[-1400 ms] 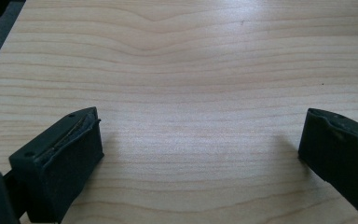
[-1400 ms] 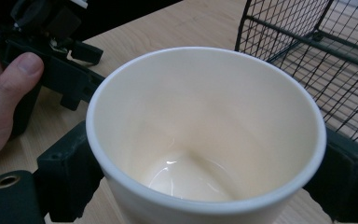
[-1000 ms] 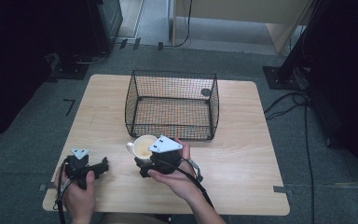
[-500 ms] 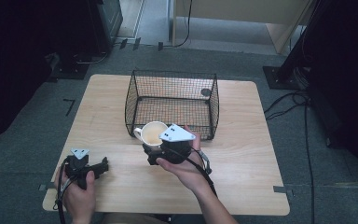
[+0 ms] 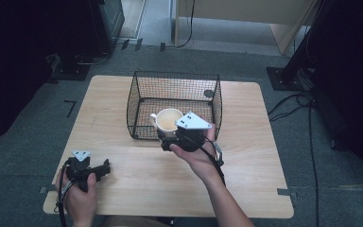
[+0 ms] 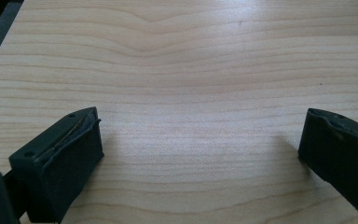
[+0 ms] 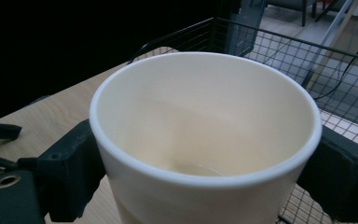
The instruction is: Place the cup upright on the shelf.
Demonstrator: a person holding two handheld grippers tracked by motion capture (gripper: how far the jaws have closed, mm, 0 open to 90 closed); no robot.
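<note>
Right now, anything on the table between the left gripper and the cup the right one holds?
Nothing: in the high view only bare table separates the left gripper from the cup. The left gripper view also shows plain wood ahead.

Lighting: even overhead light on the pale bench [image 5: 246, 156]; surroundings dark, nearly black at both sides of the high view. Shadows: soft, short, beside the left tool [image 6: 200, 154]. Glare: mild sheen on the bench top. Focus: cup [image 7: 205, 140] slightly soft; basket [image 7: 307, 60] behind it blurred.

Cream cup [image 5: 168, 120], black wire basket [image 5: 144, 89], pale wood-grain table [image 5: 123, 175]
</note>
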